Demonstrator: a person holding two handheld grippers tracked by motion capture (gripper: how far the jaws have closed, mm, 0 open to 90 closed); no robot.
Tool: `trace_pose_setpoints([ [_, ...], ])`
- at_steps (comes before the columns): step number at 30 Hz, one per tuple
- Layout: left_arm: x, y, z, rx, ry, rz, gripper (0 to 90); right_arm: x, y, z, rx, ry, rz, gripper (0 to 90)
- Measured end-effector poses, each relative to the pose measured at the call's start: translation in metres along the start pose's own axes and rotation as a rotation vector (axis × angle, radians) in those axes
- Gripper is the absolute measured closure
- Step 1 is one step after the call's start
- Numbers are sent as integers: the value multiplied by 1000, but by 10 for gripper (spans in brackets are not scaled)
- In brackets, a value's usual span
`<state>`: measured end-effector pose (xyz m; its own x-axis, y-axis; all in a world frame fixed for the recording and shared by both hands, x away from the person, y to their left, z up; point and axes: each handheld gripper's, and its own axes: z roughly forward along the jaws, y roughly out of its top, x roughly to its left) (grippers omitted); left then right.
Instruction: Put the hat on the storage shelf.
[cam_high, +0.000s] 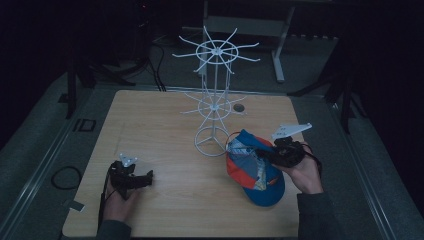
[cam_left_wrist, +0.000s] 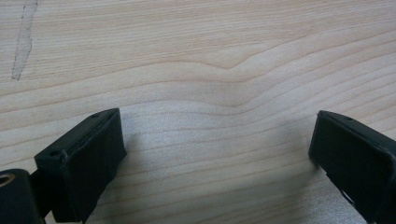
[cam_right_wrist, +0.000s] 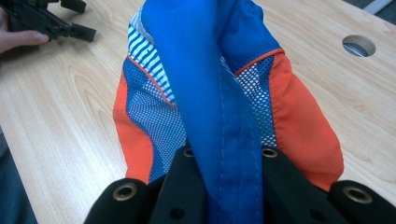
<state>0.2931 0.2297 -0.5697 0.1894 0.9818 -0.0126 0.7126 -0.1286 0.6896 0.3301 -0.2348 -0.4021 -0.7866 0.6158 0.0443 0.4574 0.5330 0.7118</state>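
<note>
Right gripper (cam_right_wrist: 224, 186), bottom middle of its own view, w/ jaws clamped on the blue cap (cam_right_wrist: 205, 93). High view: cap sits lower right, near white rack (cam_high: 214, 95). Left gripper (cam_high: 142, 178), lower left, jaws wide apart over the table (cam_high: 165, 125).

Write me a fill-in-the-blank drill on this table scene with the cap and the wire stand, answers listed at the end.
1. The right gripper is shut on a fold of the blue and ____ cap.
2. The left gripper hangs over bare wood with its jaws ____.
3. The white wire stand has ____ tiers of spokes.
4. On the table, the cap lies to the ____ of the stand's round base, as the high view shows it.

Missing words: orange; open; two; right
</note>
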Motion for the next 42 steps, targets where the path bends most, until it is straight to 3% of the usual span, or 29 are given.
trace_pose_setpoints([
  [31, 0, 0, 0, -2, 1, 1, 38, -3, 10, -32, -137, -43, -12, 880],
  [42, 0, 0, 0, -2, 1, 0, 38, -4, 14, -45, -210, -65, -12, 880],
])
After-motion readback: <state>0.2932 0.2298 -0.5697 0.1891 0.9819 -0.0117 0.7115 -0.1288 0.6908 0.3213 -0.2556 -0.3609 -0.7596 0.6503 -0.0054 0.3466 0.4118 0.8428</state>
